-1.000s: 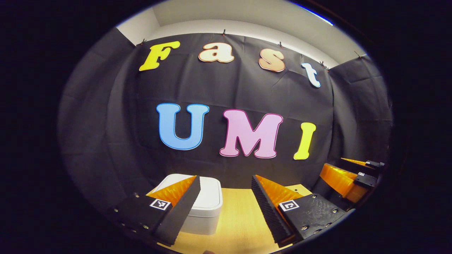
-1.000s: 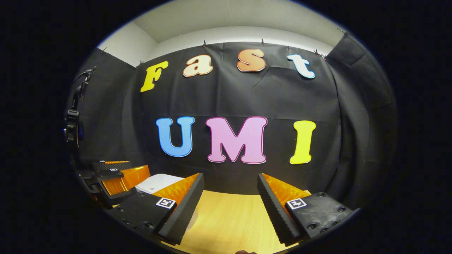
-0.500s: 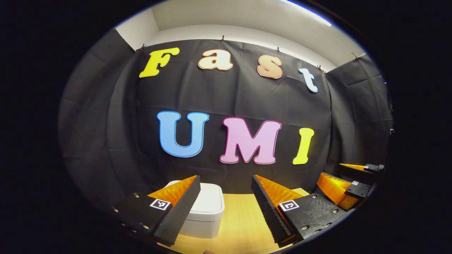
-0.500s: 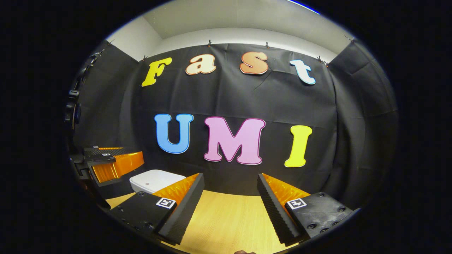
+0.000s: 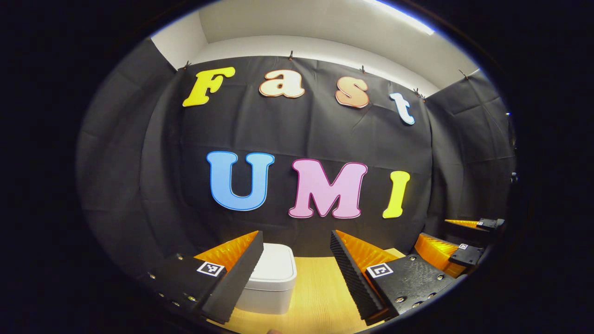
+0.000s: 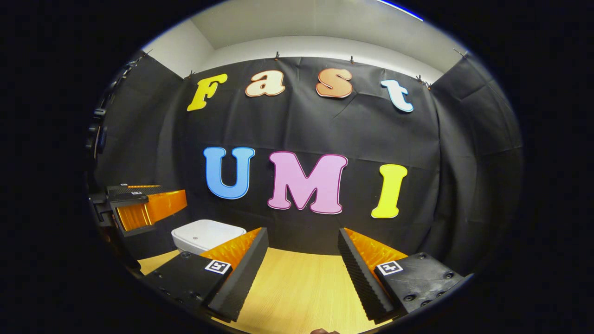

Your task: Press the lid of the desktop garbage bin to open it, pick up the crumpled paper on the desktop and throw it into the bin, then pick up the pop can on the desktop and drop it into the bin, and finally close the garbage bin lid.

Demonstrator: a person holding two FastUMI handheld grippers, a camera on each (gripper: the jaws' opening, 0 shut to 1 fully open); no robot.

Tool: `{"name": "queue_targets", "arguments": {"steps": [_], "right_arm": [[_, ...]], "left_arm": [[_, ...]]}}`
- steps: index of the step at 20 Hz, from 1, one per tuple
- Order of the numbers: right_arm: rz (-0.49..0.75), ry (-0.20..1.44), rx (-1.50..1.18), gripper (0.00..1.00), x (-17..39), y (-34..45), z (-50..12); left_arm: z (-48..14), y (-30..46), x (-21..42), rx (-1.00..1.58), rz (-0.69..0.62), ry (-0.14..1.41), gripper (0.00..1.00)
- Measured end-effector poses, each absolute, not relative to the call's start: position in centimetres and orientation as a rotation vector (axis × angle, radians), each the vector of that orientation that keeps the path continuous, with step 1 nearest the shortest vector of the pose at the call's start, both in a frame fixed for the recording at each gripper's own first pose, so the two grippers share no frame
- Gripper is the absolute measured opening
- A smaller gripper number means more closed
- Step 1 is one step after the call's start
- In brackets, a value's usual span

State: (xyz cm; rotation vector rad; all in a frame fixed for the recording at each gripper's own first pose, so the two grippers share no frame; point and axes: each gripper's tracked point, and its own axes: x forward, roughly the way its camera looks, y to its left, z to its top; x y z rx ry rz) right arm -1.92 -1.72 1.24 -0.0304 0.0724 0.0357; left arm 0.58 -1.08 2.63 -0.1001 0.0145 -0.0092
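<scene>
Since the earlier frames, more of the white garbage bin (image 5: 271, 283) is seen past the left claw (image 5: 297, 278), and the bin (image 6: 206, 235) sits higher in the right gripper view. Its lid (image 5: 277, 266) is seen closed. It stands on the wooden worktop (image 5: 315, 297) near the far edge, by the black wall. Both the left claw and the right claw (image 6: 301, 278) are held wide, with nothing gripped.

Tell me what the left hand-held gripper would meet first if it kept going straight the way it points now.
Probably the black cloth wall. The left hand-held gripper points above the table, and the closed white bin sits lower, toward its left finger; depth is unclear.
</scene>
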Motion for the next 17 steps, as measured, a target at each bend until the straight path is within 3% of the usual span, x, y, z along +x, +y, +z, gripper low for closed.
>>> {"name": "queue_targets", "arguments": {"steps": [17], "right_arm": [[0.050, 0.062, -0.033, 0.98, -4.6, -2.3, 2.3]], "left_arm": [[4.0, -2.7, -2.1, -0.101, -0.013, -0.006, 0.96]]}}
